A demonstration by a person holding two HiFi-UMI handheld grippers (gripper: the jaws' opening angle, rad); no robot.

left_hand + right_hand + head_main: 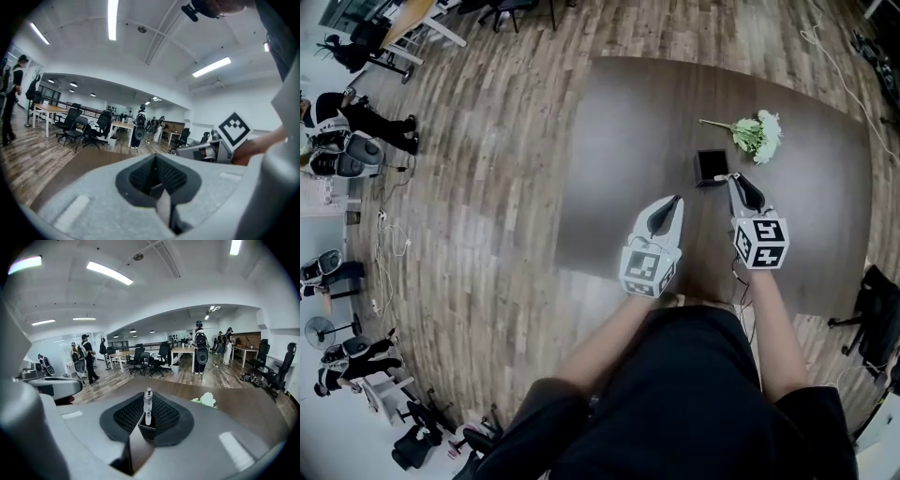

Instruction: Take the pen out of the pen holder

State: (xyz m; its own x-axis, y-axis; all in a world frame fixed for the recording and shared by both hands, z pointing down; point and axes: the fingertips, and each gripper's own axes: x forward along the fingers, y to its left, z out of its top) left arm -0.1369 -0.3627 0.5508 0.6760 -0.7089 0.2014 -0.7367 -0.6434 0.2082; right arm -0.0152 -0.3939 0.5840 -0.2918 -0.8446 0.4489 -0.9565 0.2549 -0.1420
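Observation:
A small black pen holder (710,167) stands on the dark brown table (619,141). In the right gripper view the pen holder (146,431) shows through the gap between my jaws. A clear white pen (148,406) rises out of it, straight between the black pads. My right gripper (734,178) (148,409) is at the holder's near right corner and shut on the pen, whose lower end is still inside the holder. My left gripper (677,200) (156,164) hovers to the holder's left and nearer me, shut with nothing in it.
A bunch of white flowers with green stems (754,134) (205,400) lies on the table just beyond the holder to the right. The table's near edge (600,274) runs under my hands. Office chairs, desks and standing people (201,352) fill the room behind.

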